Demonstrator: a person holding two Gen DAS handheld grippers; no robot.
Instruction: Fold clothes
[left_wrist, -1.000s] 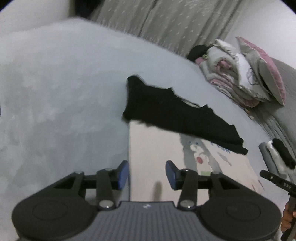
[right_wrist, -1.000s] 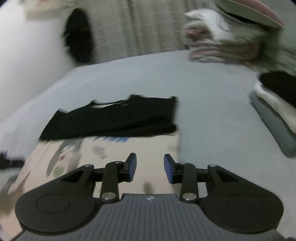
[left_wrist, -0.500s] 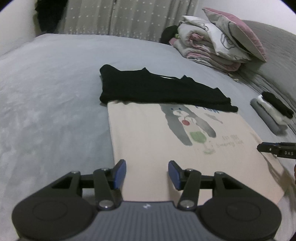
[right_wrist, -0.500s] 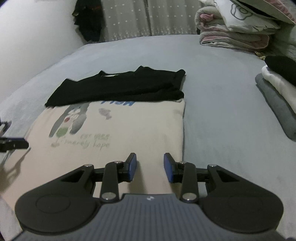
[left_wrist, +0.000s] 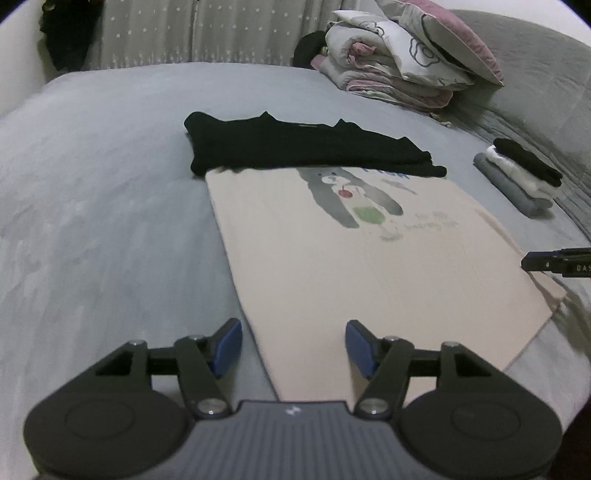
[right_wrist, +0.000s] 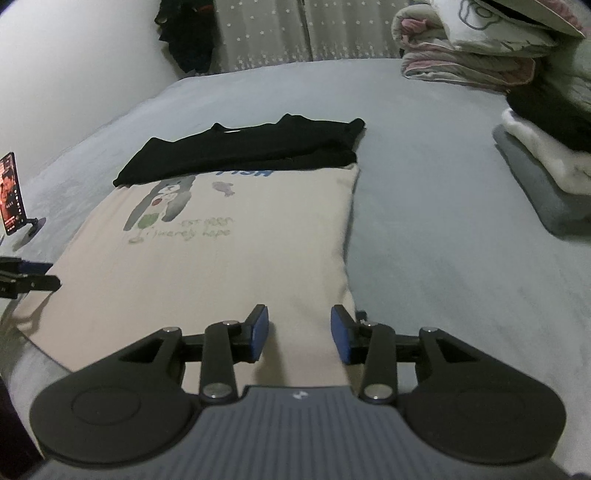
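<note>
cream t-shirt (left_wrist: 332, 258) lies flat ahead of both grippers. our left gripper (left_wrist: 293, 345) and right gripper (right_wrist: 299, 332) hover spread, empty, over its near corners.

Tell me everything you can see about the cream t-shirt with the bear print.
The cream cotton-looking t-shirt with the grey bear print lies flat and smooth on the grey bedspread, sleeves apparently tucked under. Blue lettering and faint green script accompany the print. A folded black garment covers its top edge. The open left hand-held gripper and open right hand-held gripper straddle its near corners.
</note>
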